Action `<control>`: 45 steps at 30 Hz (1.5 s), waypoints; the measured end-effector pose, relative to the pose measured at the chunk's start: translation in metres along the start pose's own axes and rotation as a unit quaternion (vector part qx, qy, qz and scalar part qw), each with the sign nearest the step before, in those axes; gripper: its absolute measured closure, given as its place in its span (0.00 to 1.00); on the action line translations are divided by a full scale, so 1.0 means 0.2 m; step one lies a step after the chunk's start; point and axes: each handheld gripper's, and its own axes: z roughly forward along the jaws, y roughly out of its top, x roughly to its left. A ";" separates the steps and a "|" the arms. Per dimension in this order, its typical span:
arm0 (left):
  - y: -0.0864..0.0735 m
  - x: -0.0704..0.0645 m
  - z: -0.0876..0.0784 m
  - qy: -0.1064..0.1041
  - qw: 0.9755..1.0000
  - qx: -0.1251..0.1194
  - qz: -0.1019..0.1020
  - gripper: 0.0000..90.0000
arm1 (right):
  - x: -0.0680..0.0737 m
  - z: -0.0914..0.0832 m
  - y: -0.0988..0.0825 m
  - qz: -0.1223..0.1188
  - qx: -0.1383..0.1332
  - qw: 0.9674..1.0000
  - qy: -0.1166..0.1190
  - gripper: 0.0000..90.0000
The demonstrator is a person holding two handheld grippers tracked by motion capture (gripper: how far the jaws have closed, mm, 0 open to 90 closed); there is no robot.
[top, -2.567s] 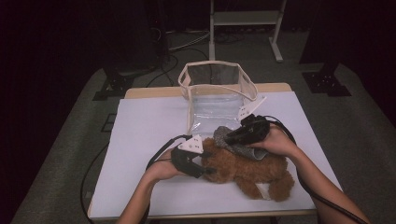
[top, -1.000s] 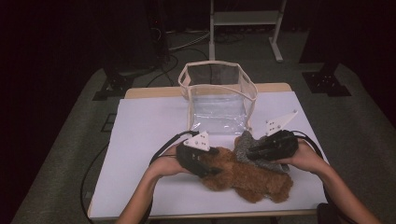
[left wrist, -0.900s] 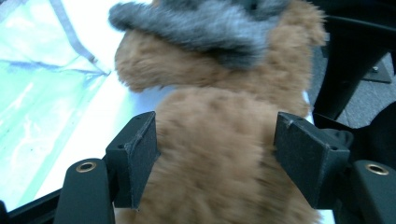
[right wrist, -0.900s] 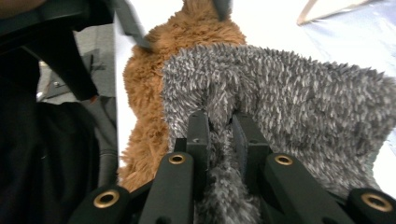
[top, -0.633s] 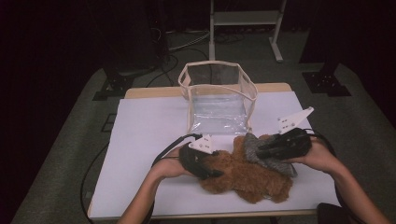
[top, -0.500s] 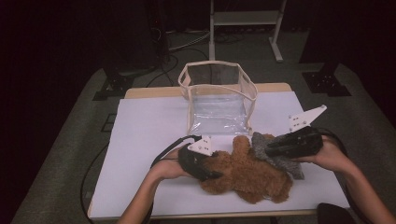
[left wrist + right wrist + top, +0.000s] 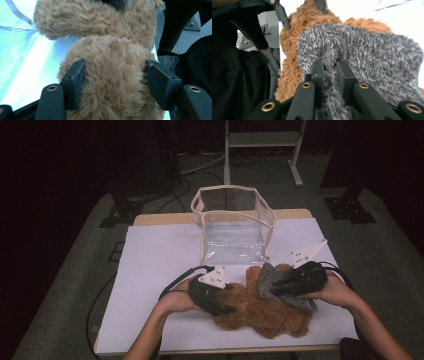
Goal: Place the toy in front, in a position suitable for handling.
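A brown teddy bear [image 7: 252, 312] lies on the white table near its front edge. My left gripper [image 7: 226, 309] holds the bear's left end. In the left gripper view the pads [image 7: 75, 80] press into the fur [image 7: 112, 62] on both sides, though the jaws have just been opening a little. My right gripper [image 7: 274, 290] is shut on a grey fuzzy cloth [image 7: 270, 276] that drapes over the bear's right part. In the right gripper view the grey cloth [image 7: 367, 50] is pinched between the narrow jaws of my right gripper [image 7: 329, 68], with brown fur [image 7: 294, 27] behind it.
A clear plastic bag with a beige rim [image 7: 232, 202] stands open at the back middle of the table [image 7: 155, 255]. Cables trail from both grippers over the table. A metal stand [image 7: 262, 140] and dark floor lie beyond.
My right gripper has carried the grey cloth to the right, away from the middle of the bear. The bear has shifted a little. The left hand has stayed nearly in place.
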 end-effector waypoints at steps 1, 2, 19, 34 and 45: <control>0.01 0.01 0.00 0.001 1.000 -0.001 -0.007 0.34 | 0.00 0.01 0.00 -0.001 0.001 1.000 0.002 0.86; 0.02 0.02 0.00 0.002 1.000 -0.005 -0.017 0.30 | 0.01 0.02 0.00 0.002 0.000 1.000 0.003 0.86; 0.04 -0.01 0.07 -0.012 0.999 0.033 0.003 0.40 | -0.03 -0.09 -0.06 0.009 -0.027 1.000 -0.004 0.86; 0.00 0.00 0.04 -0.013 1.000 0.023 -0.011 0.42 | -0.03 -0.12 -0.10 0.018 -0.036 0.999 -0.009 0.86; -0.10 0.04 -0.04 -0.007 0.997 0.002 -0.080 0.16 | 0.01 -0.04 -0.13 0.017 -0.030 0.999 0.018 0.87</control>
